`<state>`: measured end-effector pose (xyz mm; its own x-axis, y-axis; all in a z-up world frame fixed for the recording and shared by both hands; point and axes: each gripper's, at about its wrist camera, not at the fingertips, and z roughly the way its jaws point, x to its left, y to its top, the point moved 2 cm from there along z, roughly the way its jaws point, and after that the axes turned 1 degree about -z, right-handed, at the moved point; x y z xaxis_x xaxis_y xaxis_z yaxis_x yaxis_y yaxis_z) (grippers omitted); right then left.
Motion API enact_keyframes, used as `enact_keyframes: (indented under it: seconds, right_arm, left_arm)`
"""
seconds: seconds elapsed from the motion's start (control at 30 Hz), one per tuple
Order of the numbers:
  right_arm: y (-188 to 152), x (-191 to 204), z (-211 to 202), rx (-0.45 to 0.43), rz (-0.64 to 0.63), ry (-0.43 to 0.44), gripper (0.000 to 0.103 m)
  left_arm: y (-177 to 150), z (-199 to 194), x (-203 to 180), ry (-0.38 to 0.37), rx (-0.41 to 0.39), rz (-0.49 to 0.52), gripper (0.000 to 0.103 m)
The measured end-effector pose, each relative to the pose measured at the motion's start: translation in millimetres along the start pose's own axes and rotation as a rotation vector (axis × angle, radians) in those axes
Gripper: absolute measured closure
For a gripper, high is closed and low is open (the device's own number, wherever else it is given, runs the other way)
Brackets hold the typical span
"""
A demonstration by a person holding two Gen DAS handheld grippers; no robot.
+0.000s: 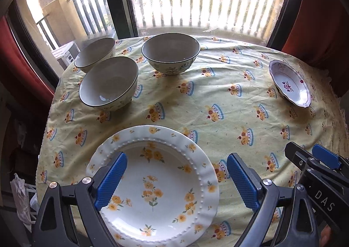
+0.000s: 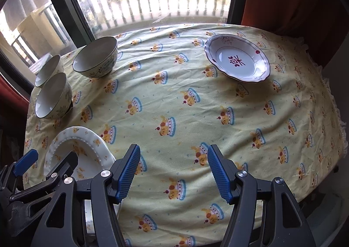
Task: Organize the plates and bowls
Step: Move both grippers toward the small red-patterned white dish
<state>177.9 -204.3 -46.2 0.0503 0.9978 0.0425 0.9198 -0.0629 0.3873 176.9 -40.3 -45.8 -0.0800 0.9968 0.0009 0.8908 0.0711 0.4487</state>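
We read only one piece of text: the white capital letters "DAS", printed on the black body of the right gripper [image 1: 314,159], which shows at the lower right edge of the left wrist view. The letters run slanted along the black housing. We find no other legible words, numbers, brands or signs in either view.

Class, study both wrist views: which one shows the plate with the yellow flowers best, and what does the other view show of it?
The left wrist view: the yellow-flowered plate lies almost whole beneath the open left gripper. The right wrist view catches only part of its rim at lower left, behind gripper parts.
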Motion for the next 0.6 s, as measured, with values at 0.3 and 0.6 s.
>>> enact_keyframes:
  seconds: [0.3,0.6]
  right_arm:
    - [25,-56,1,-0.03,-0.008,0.021,0.036]
    - [56,-112,13,-0.045,-0.033,0.05,0.035]
  left_arm:
    - [15,2,-57,0.005,-0.013,-0.02,0.009]
    - [34,13,-113,0.021,-0.038,-0.047,0.009]
